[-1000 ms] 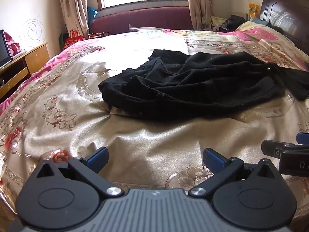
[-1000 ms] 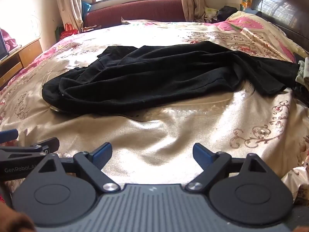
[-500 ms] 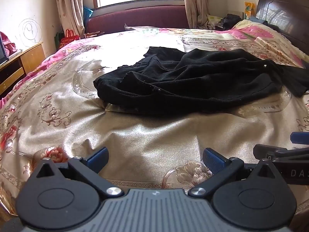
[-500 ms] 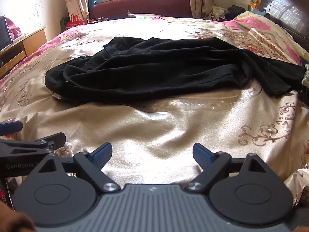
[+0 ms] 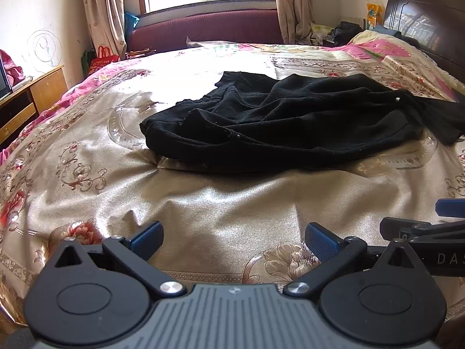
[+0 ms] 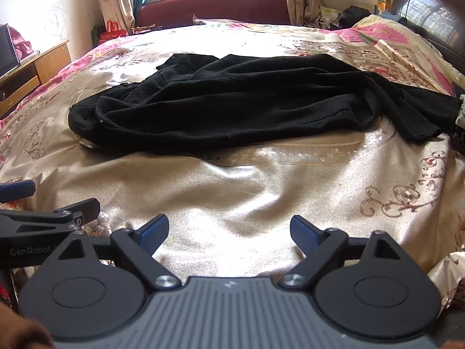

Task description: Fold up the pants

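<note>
Left wrist view has the black pants (image 5: 290, 122) lying crumpled on the gold floral bedspread (image 5: 221, 212), straight ahead of the left gripper (image 5: 232, 237) and a little to its right, well apart from the blue pads (image 5: 146, 237). Their long axis runs crosswise to both grippers, from a bunched end at the left to a trailing end at the far right, near the dark headboard (image 5: 430, 20). Right wrist view puts the heap dead ahead of the right gripper (image 6: 229, 232), with the trailing end off to its right side. Both grippers stand wide open and empty, side by side, low over the near edge of the bed. Neither looks clearly nearer; by my reading, the left hand suits the bunched end and the right hand the trailing end
</note>
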`<state>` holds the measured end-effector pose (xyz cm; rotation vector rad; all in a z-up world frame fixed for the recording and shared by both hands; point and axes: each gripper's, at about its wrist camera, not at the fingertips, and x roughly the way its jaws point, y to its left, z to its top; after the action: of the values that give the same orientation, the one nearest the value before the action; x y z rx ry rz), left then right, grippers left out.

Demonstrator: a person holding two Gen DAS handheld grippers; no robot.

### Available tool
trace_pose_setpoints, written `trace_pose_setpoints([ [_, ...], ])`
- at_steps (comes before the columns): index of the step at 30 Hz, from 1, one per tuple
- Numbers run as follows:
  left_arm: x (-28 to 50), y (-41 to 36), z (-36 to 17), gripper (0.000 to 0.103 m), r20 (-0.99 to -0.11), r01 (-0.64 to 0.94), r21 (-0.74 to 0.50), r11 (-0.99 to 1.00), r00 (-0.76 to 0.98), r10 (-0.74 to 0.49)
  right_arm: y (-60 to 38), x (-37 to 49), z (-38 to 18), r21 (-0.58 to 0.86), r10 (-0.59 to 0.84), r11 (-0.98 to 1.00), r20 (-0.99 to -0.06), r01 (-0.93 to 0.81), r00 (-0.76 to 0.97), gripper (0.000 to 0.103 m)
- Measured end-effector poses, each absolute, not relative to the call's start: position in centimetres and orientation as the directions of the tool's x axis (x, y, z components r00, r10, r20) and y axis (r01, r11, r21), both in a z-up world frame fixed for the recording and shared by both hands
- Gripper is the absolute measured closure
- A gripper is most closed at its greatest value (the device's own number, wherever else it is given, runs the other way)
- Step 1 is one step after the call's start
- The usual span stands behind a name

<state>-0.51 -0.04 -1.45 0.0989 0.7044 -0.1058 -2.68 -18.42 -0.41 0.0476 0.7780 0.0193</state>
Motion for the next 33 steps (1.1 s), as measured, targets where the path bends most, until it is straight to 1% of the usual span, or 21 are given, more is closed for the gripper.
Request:
trace_pose_setpoints([
  [33, -0.47, 0.04, -1.32, 0.000, -0.643, 0.127, 0.060, 0.990, 0.763, -0.059, -18.21, -2.61, -0.60, 0.054, 0.047, 0.998, -0.708, -0.011, 0.705, 0.013],
])
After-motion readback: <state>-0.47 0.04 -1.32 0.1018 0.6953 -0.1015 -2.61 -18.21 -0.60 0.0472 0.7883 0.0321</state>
